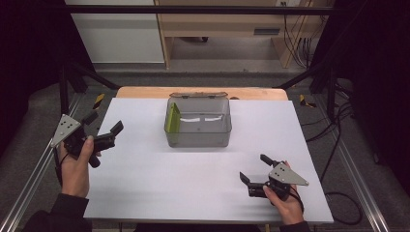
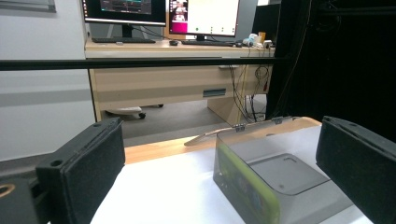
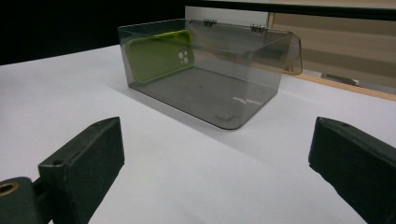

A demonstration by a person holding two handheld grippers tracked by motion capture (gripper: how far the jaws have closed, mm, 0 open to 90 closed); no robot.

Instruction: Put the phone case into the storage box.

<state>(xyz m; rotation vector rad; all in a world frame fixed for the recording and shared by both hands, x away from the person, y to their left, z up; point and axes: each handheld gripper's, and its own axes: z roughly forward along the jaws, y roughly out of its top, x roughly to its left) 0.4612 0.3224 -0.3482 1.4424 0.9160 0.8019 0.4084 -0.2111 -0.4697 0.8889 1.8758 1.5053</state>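
Observation:
A clear grey plastic box (image 1: 198, 139) stands open near the middle back of the white table, its lid (image 1: 197, 94) folded back. Inside, a green phone case (image 1: 172, 118) leans upright against the box's left wall; it also appears as the green phone case (image 3: 159, 55) and the green phone case (image 2: 247, 191). My left gripper (image 1: 103, 123) is held at the table's left edge, left of the box, jaws wide apart and empty. My right gripper (image 1: 255, 168) hovers at the front right, also open and empty, facing the box (image 3: 210, 100).
The white table top (image 1: 154, 174) has a wooden strip (image 1: 145, 92) along its back edge. Black frame bars (image 1: 193, 9) stand around the table. Behind it are a wooden desk (image 2: 177, 79) with monitors and cables on the floor at right.

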